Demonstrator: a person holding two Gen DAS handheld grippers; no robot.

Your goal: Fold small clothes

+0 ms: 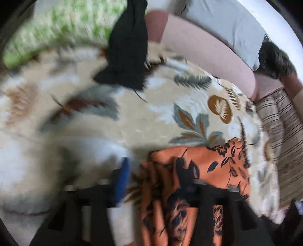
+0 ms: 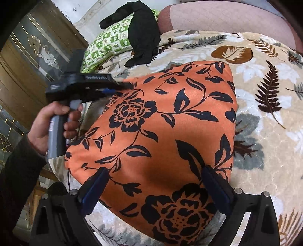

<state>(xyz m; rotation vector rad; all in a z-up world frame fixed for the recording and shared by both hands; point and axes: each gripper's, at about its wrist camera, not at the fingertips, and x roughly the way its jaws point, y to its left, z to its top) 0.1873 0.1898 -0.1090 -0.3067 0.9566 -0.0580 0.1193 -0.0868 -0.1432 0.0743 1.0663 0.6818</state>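
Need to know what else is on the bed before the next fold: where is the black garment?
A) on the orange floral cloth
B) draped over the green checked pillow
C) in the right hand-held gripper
B: the black garment lies across the green checked pillow, apart from the orange floral cloth.

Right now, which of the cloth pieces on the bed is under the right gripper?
The orange floral garment, spread flat beneath the open right gripper. The black garment lies farther off, draped over the green pillow.

– What's around me here?
– I see a leaf-print blanket [image 2: 265,62] covering the bed, a green checked pillow [image 2: 109,45] far left, and a pink cushion [image 2: 227,17] far right.
– And left?
– A wooden cabinet [image 2: 24,62] with glass doors.
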